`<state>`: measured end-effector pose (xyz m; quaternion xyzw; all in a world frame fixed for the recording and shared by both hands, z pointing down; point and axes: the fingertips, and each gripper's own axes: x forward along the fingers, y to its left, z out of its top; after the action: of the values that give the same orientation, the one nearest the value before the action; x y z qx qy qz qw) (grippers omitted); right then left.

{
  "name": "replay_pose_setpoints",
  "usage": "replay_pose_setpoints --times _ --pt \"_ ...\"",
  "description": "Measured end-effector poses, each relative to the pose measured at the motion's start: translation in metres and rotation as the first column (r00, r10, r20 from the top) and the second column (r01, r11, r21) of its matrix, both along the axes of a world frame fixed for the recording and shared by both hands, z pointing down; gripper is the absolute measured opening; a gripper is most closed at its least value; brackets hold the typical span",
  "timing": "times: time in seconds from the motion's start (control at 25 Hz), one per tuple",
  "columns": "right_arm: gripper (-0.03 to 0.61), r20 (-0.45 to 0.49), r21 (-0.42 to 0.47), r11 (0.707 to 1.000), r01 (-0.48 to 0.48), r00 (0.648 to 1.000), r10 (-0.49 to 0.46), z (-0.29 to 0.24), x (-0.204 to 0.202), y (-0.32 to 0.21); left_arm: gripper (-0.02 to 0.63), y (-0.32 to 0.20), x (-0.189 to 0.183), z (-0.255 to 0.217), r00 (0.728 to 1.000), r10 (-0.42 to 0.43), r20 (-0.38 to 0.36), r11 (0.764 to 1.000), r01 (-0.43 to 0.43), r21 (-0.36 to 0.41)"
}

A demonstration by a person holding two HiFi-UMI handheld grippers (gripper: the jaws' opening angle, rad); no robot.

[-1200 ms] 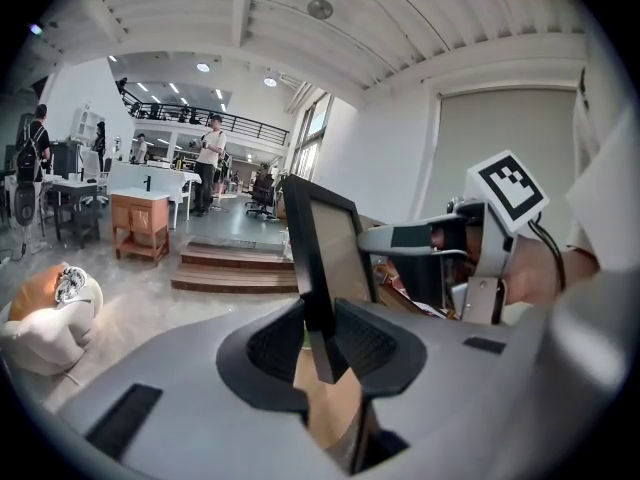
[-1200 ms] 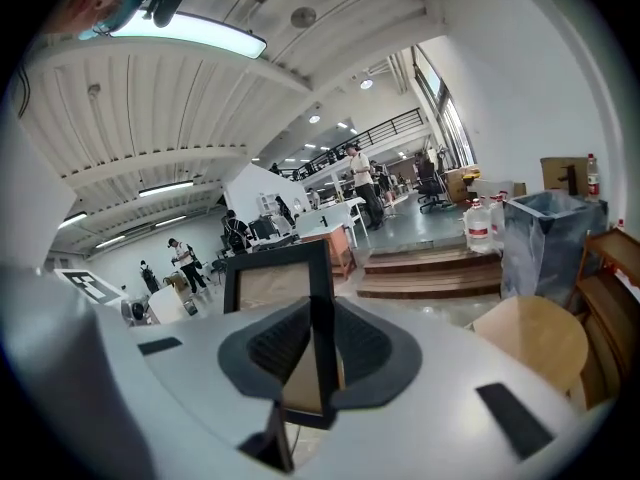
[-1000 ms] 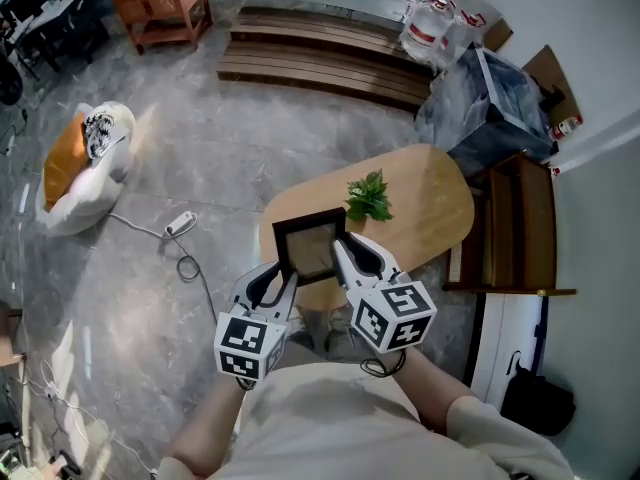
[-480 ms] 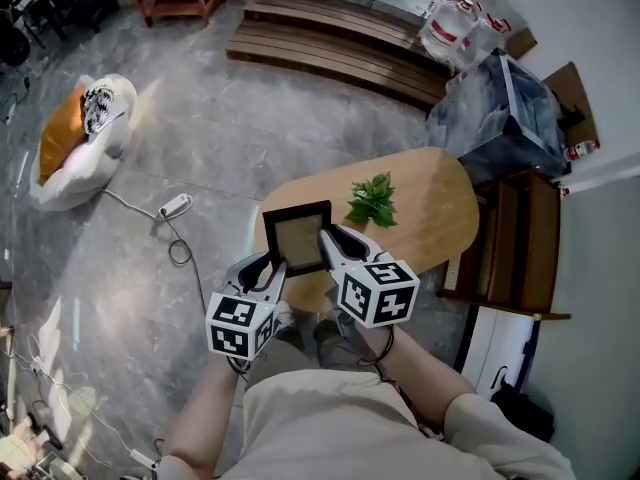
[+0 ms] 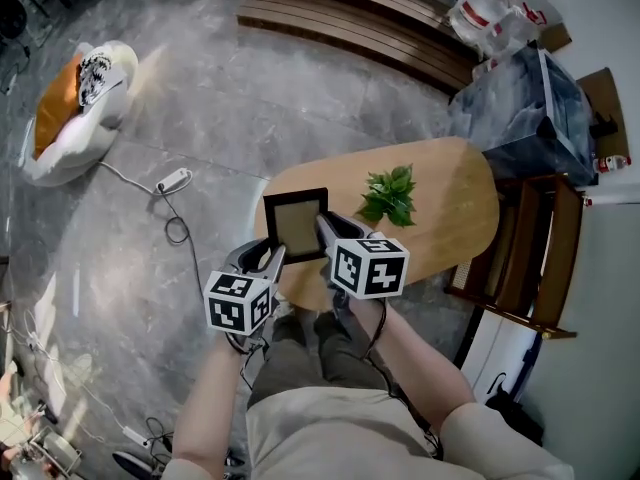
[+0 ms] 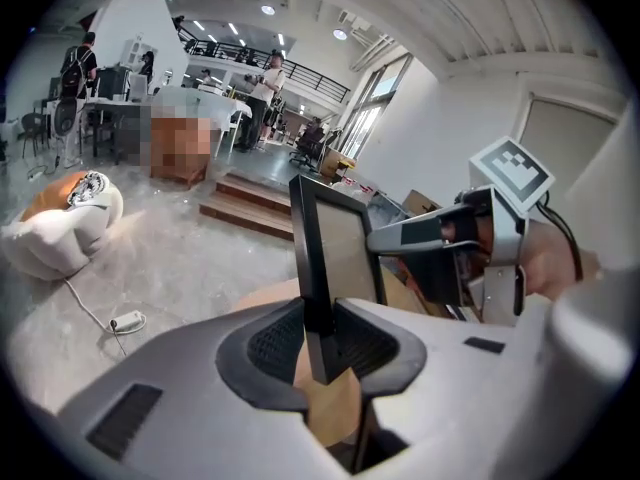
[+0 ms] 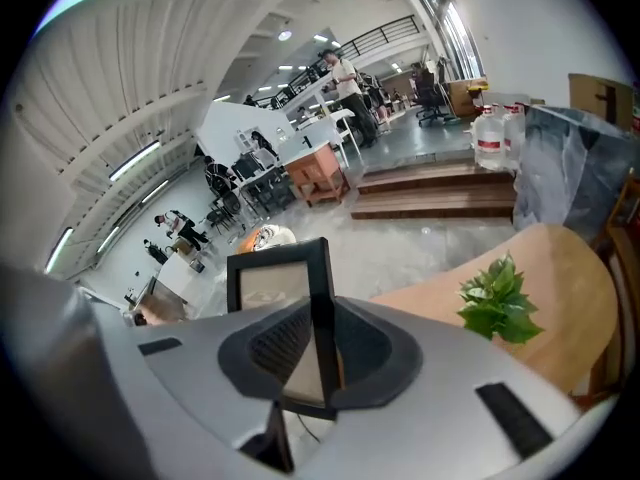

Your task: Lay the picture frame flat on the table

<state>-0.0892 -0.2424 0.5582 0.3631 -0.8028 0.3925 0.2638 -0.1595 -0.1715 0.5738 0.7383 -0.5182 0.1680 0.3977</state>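
A black picture frame (image 5: 297, 224) with a tan inside is held up over the near left end of the oval wooden table (image 5: 450, 218). My left gripper (image 5: 272, 260) is shut on its left edge, and my right gripper (image 5: 326, 230) is shut on its right edge. Seen from the left gripper view, the picture frame (image 6: 325, 253) stands upright, clamped between the pads, with the right gripper (image 6: 440, 233) beyond it. The right gripper view has the picture frame (image 7: 285, 313) pinched by its right bar, with the table (image 7: 560, 288) to the right.
A small green plant (image 5: 390, 194) lies on the table right of the frame. A wooden chair (image 5: 535, 258) and a plastic-covered heap (image 5: 525, 93) stand right of the table. On the grey floor to the left lie a cable with a plug block (image 5: 172, 180) and a white and orange cushion (image 5: 65, 113).
The frame and both grippers have come a little nearer to me and slightly left over the table's near end. Both grippers keep their hold on it.
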Motion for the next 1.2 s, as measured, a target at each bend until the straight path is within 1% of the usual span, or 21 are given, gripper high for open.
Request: replay_pose_setpoints --times 0.08,0.24,0.36,0.44,0.64,0.92,1.08,1.2 --pt "0.055 -0.019 -0.035 0.999 -0.002 1.000 0.001 0.030 -0.001 -0.006 0.091 -0.007 -0.002 0.027 1.000 0.006 0.007 1.000 -0.006 -0.029" --pt "0.054 -0.081 -0.068 0.998 0.018 0.996 -0.024 0.087 0.005 -0.012 0.094 -0.010 0.007 0.082 1.000 0.023 0.002 0.995 -0.023 -0.100" --pt "0.054 -0.097 -0.112 0.994 0.017 0.995 -0.028 0.128 0.004 -0.012 0.094 -0.010 0.007 0.123 1.000 0.009 -0.023 0.987 -0.013 -0.160" --pt "0.054 -0.105 -0.139 0.990 0.015 0.994 -0.029 0.156 0.001 -0.012 0.094 -0.010 0.004 0.150 1.000 -0.001 -0.021 0.982 -0.003 -0.189" --pt "0.054 -0.132 -0.188 0.982 0.006 0.991 -0.032 0.221 -0.001 -0.014 0.094 -0.012 0.000 0.213 1.000 -0.022 0.005 0.972 0.023 -0.232" --pt "0.054 -0.187 -0.237 0.972 -0.008 0.982 -0.038 0.307 -0.005 -0.020 0.094 -0.021 -0.005 0.299 0.999 -0.001 0.035 0.950 0.012 -0.311" --pt "0.054 -0.213 -0.252 0.966 -0.052 0.977 -0.003 0.343 0.004 -0.027 0.094 -0.029 0.000 0.329 1.000 0.007 0.021 0.943 0.000 -0.334" --pt "0.052 -0.223 -0.259 0.960 -0.109 0.974 0.050 0.360 0.014 -0.033 0.094 -0.038 0.006 0.343 0.999 0.044 0.033 0.943 -0.030 -0.332"
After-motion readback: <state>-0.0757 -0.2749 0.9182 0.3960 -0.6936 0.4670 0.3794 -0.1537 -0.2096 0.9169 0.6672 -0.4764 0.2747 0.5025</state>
